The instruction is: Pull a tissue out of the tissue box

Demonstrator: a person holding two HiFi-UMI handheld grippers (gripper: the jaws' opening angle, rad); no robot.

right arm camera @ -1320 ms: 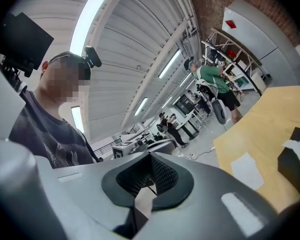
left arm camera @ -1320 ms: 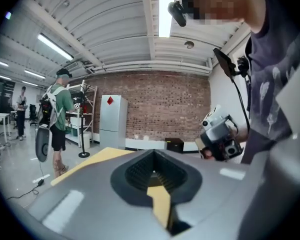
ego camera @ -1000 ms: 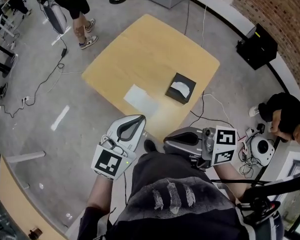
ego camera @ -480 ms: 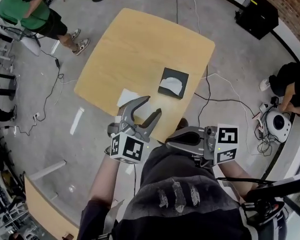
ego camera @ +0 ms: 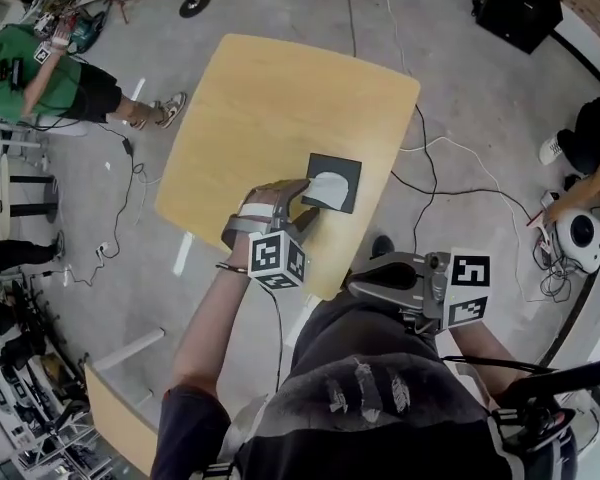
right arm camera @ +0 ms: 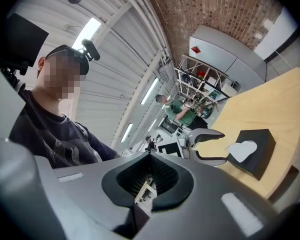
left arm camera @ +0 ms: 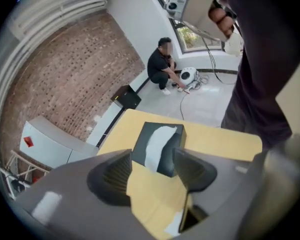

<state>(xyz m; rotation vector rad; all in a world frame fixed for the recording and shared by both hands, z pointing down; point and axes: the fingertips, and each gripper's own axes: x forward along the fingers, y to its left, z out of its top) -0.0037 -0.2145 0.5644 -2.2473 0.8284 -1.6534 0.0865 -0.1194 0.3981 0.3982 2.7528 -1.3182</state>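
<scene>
Right, head view first: my left arm reaches fwd over the table [ego camera: 280, 88], left gripper [ego camera: 308, 198] tipped down, its tips at the near-left edge of the black tissue box [ego camera: 345, 168]. A white tissue [ego camera: 327, 187] sticks up from the box top. Can't tell if the tips touch the box. My right gripper [ego camera: 358, 286] sits back by my waist, off the table. Cables [ego camera: 430, 168] trail on the floor beside the table; a person in green [ego camera: 50, 83] stands well off.

Left gripper view: the left gripper's [left arm camera: 152, 159] jaws have just been opening and stand apart, nothing pinched. The tissue box [left arm camera: 171, 146] and tissue [left arm camera: 155, 144] show thru the gap, just ahead. A crouching person [left arm camera: 162, 69] is by the brick wall [left arm camera: 65, 74].

Right gripper view: the right gripper [right arm camera: 147, 186] is clenched tight, empty, pointing abt level. Beyond it, the left gripper [right arm camera: 210, 146] is at the tissue box [right arm camera: 260, 154].
</scene>
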